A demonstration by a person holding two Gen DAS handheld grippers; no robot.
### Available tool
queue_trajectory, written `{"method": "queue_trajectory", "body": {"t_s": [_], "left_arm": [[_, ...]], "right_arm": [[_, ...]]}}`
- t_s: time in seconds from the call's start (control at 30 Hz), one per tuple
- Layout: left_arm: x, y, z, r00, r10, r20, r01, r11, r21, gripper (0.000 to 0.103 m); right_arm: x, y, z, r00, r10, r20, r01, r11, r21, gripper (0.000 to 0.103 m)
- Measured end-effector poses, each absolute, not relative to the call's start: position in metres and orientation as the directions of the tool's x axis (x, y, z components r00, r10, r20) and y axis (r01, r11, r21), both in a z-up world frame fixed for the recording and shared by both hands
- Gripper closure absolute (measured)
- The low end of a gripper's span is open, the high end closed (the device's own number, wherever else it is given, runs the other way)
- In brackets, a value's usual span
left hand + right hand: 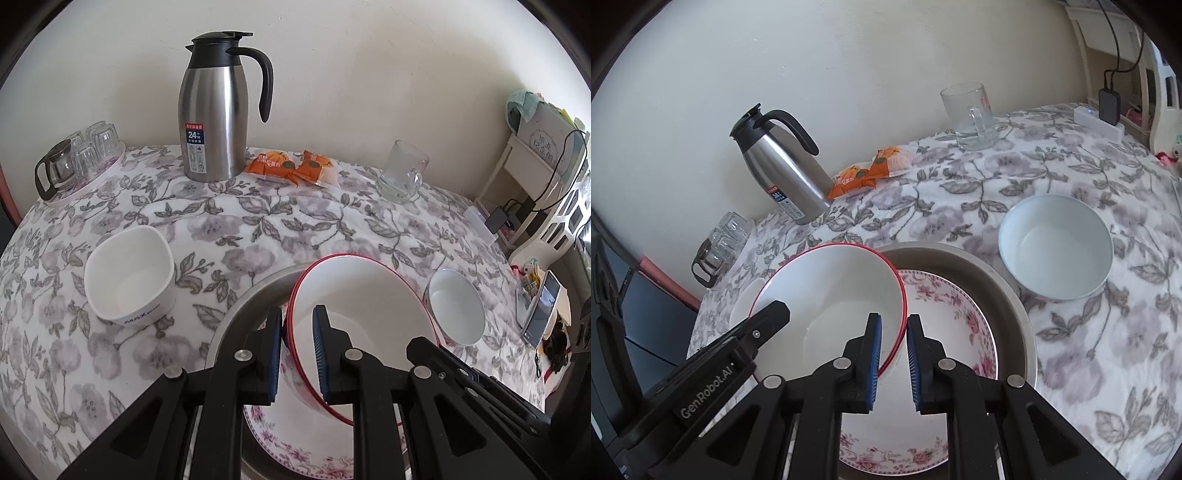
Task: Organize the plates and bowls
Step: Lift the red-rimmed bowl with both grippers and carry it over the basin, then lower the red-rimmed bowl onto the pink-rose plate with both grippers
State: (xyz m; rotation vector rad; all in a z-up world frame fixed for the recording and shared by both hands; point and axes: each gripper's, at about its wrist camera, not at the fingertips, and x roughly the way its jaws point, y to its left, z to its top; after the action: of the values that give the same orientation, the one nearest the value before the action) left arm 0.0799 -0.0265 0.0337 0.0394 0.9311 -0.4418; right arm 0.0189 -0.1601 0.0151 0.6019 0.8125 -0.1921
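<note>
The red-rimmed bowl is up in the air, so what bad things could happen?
The red-rimmed bowl is held only by its thin rim, pinched by the left gripper and right gripper, so it might slip. It hangs tilted over the flowered plate; a drop could chip both.

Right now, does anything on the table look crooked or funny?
Yes: the red-rimmed bowl is tipped, pinched at opposite rims by the left gripper and right gripper, above the flowered plate. Nothing looks spilled or broken.
</note>
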Motion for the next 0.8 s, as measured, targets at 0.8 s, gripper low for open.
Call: {"method": "queue_trajectory", "body": {"t_s": [0.8], "left_arm": [[0.078, -0.044, 0.012, 0.437, -0.314, -0.843, 0.383, 0.913, -0.141, 0.086]], "right_arm": [[0.013, -0.171, 0.000, 0.651, 0.040, -0.758, 0.414, 0.818, 0.399, 0.088]]}}
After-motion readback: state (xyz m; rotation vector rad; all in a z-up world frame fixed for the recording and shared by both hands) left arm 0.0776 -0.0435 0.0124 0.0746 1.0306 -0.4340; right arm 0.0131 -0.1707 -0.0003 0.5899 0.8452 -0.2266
